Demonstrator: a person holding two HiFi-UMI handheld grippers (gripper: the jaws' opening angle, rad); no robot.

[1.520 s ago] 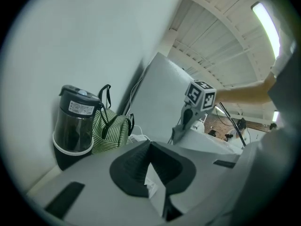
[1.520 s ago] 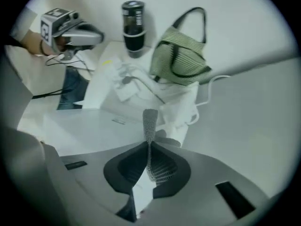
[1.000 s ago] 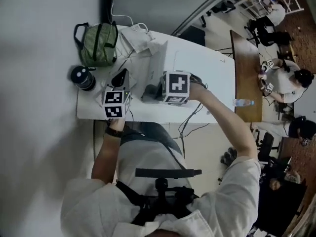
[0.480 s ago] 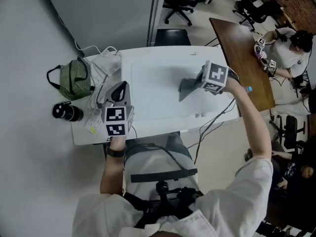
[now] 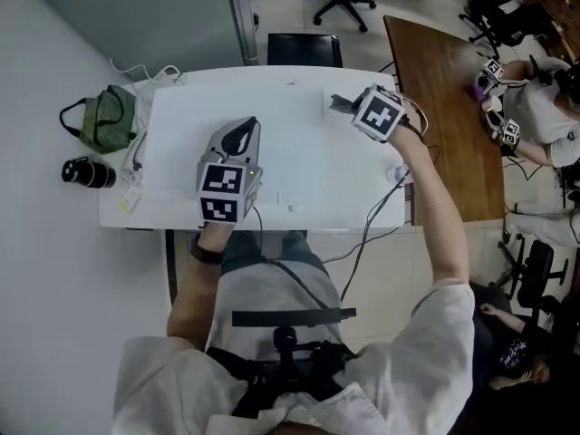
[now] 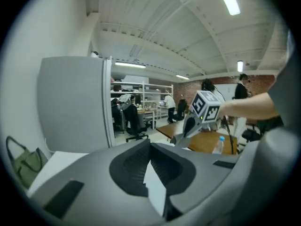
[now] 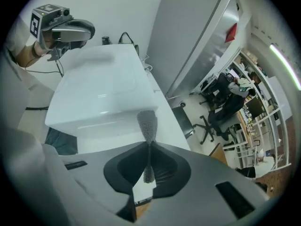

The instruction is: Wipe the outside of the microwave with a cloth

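Office room, white bench [image 5: 116, 217] carrying the microwave [image 5: 299, 152].
Right claw [image 7: 149, 145] pinches grey cloth [image 7: 147, 120] over the far right corner; left claw [image 6: 149, 142] pressed together, empty.

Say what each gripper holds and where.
Right gripper: the grey cloth, pinched mid-length, one end poking past the tips. Left gripper: shut, nothing held.

I see a white microwave [image 7: 94, 93] and a grey, knit-textured cloth [image 7: 147, 121]. Both grippers — left gripper [image 5: 240, 132], right gripper [image 5: 347, 107] — are grey, their cubes patterned in black-and-white squares. Far left sits a green bag [image 5: 101, 118]; at right, a brown table [image 5: 444, 107].
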